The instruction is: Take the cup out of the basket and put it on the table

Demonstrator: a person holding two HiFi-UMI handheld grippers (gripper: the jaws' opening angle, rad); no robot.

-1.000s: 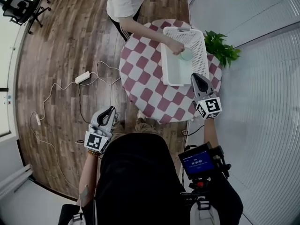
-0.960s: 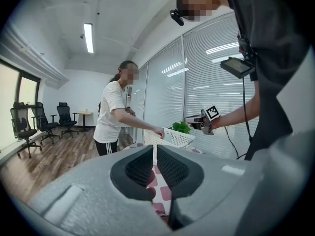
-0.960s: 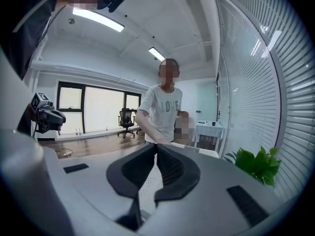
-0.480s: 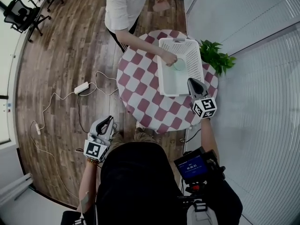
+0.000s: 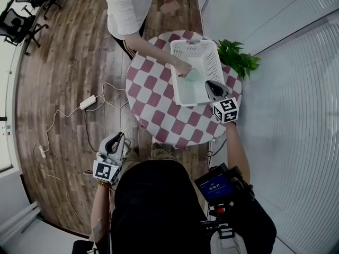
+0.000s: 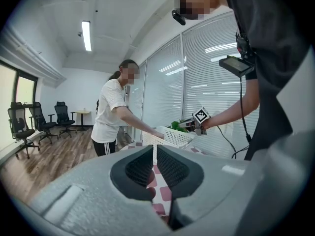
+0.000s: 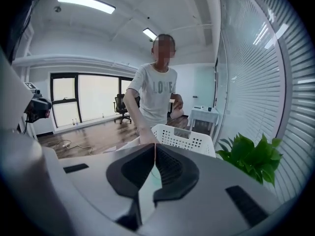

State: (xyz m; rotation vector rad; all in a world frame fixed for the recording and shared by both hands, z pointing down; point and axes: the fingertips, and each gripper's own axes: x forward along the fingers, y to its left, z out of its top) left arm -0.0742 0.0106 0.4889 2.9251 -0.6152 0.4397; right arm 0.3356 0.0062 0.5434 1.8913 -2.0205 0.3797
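A pale green cup sits inside the white perforated basket on the round checkered table. Another person's hand rests on the cup. My right gripper is shut and empty, its tips at the basket's near right corner, short of the cup. In the right gripper view its jaws point at the basket and the person behind it. My left gripper hangs low at the left over the wooden floor, away from the table, shut and empty. It points toward the basket.
The other person stands at the table's far side and reaches into the basket. A green potted plant stands right of the basket, by the blinds. A power strip and cables lie on the floor at left. Office chairs stand far left.
My right gripper has moved up to the basket's near right corner. The person's hand stays on the cup in the basket. My left gripper stays low at the left.
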